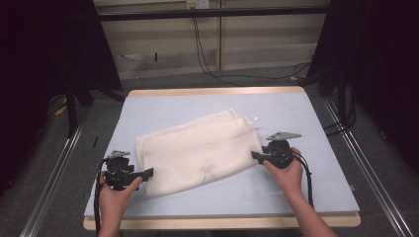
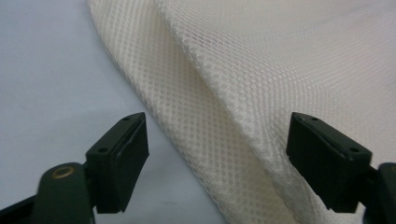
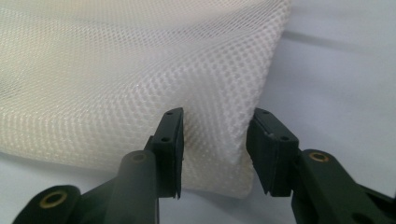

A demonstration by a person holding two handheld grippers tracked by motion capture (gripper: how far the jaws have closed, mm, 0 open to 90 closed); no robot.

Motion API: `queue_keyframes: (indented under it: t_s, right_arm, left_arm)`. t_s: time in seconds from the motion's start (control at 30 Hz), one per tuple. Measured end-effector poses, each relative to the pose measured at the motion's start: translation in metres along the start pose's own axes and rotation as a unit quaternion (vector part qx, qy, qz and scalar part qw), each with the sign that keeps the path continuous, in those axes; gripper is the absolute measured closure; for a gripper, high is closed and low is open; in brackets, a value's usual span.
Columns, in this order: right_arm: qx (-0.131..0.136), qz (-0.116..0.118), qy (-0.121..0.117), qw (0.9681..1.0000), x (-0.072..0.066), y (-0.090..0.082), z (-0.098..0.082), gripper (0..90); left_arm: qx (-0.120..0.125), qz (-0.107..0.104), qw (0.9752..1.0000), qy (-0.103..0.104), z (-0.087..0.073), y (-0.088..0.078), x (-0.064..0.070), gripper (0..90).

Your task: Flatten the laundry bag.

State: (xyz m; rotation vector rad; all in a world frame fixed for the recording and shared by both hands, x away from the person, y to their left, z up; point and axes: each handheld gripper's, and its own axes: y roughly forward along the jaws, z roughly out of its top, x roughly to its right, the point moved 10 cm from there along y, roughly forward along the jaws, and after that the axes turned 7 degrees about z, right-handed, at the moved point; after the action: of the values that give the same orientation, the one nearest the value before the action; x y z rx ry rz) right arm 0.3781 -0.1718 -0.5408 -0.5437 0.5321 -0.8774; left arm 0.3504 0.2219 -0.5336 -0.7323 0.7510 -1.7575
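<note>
At the near edge of the counter [image 1: 316,192], a pale blue mat on a light wooden board, two forearms are seen coming in from below. The left tongs [image 1: 148,173] are held low at the near left corner of a folded white mesh cloth [image 1: 197,148]; their jaws are spread wide, with the layered cloth edge lying between them and neither pad pressed on it [image 2: 219,154]. The right tongs [image 1: 254,156] are set at the cloth's right end; their jaws stand partly apart around the folded corner [image 3: 215,135], and whether the pads touch the mesh cannot be told. The cloth is laid slantwise across the middle of the counter, a small dark mark near its front edge and a white tag at its far corner. Beyond the counter, grey carpet, metal floor rails, black cables [image 1: 202,54] and a light panelled wall are seen, flanked by dark drapes.
</note>
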Motion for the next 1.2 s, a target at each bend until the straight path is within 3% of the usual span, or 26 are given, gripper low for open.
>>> queue_keyframes:
  t_s: [0.13,0.17,0.23,0.4,0.53,1.03,1.17,1.2]
  right_arm:
    - [-0.011,0.006,-0.003,0.9999,-0.002,0.003,-0.003,65.2]
    - [-0.018,0.018,-0.002,0.9997,-0.005,0.004,-0.004,73.4]
    - [-0.021,0.024,-0.004,0.9995,-0.006,0.003,-0.004,79.9]
    - [-0.023,0.030,-0.003,0.9993,-0.005,0.003,-0.003,82.7]
    - [-0.017,0.023,-0.006,0.9996,-0.001,0.002,0.001,83.0]
    - [0.002,0.001,-0.002,1.0000,0.020,0.010,0.014,82.9]
    - [0.007,-0.010,0.000,0.9999,0.028,0.012,0.020,82.8]
    - [0.000,-0.023,-0.004,0.9997,0.036,0.019,0.027,82.1]
  left_arm:
    - [-0.013,-0.019,0.9997,-0.010,-0.004,0.007,0.003,26.5]
    - [-0.017,-0.023,0.9996,-0.006,-0.005,0.010,0.005,32.0]
    - [-0.016,-0.028,0.9995,-0.004,-0.002,0.011,0.010,41.3]
    - [-0.019,-0.029,0.9993,0.016,0.004,0.017,0.013,66.3]
    - [-0.014,-0.035,0.9991,0.018,0.016,0.028,0.015,75.1]
    - [-0.003,-0.019,0.9997,0.014,0.058,0.059,0.011,77.9]
    - [-0.001,-0.013,0.9998,0.017,0.070,0.069,0.012,77.9]
    - [-0.005,-0.008,0.9999,0.013,0.079,0.076,0.011,77.8]
